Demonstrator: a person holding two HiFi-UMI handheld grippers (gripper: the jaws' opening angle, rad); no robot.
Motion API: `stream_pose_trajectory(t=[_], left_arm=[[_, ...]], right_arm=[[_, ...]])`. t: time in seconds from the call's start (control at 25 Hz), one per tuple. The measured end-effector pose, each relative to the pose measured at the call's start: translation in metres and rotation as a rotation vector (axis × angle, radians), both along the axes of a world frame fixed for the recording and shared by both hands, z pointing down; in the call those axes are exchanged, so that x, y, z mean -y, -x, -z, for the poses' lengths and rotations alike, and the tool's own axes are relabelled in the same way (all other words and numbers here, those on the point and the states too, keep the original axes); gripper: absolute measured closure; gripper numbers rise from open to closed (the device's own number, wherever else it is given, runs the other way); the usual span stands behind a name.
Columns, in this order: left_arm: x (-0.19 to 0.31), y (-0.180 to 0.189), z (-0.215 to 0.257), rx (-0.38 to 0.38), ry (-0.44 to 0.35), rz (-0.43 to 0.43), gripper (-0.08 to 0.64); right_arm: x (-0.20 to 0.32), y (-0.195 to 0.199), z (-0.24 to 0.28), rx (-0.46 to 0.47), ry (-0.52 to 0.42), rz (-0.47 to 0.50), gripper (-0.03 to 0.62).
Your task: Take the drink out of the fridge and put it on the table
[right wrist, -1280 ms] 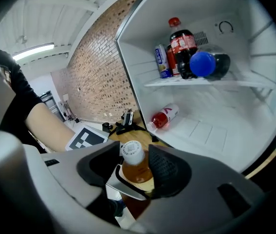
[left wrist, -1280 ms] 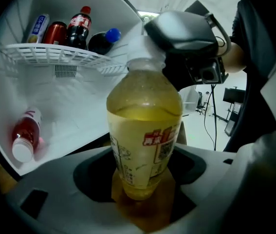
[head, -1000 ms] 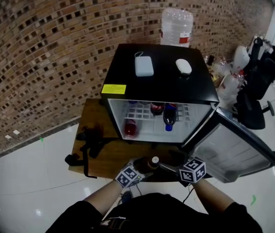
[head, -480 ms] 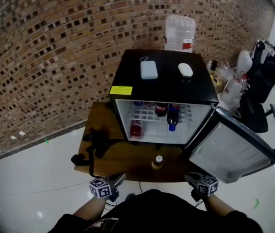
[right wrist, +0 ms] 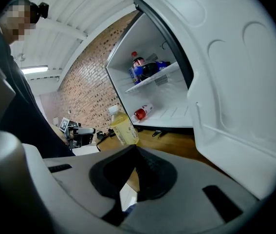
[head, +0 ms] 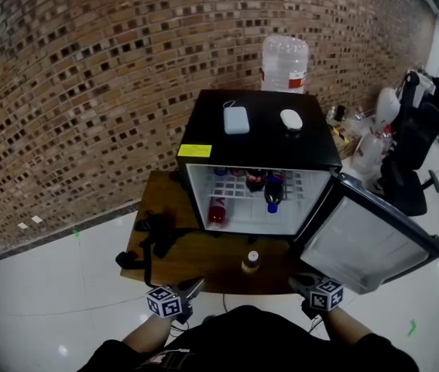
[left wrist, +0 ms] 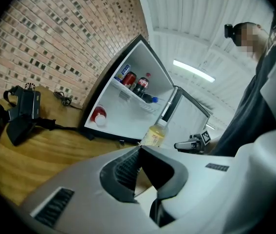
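The drink, a small bottle of yellow liquid with a white cap, stands upright on the wooden table in front of the open fridge. Nothing touches it. It also shows in the left gripper view and in the right gripper view. My left gripper hangs off the table's near edge, left of the bottle, jaws shut and empty. My right gripper sits at the near edge to the bottle's right, under the door, also shut and empty.
The fridge door swings out to the right over the table's corner. Inside are a red bottle lying down and cola bottles on the shelf. A black strapped device lies on the table's left. A water jug stands behind.
Both grippers have drawn back from the bottle towards me and moved apart, left one leftward, right one rightward. The bottle stays standing alone on the table.
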State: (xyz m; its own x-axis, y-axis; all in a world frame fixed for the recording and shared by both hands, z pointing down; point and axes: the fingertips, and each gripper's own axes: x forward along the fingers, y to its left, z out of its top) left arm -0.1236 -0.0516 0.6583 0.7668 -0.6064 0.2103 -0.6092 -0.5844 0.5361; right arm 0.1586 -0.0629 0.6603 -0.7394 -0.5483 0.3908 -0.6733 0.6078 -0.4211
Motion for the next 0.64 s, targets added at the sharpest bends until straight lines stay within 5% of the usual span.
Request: stream_pose_trajectory(t=[0.64], left_arm=[[-0.005,-0.002,-0.003,0.006,0.011,-0.014,0.557]], right_arm=[[-0.013,-0.005,-0.003,-0.015,0.012,0.008,0.592]])
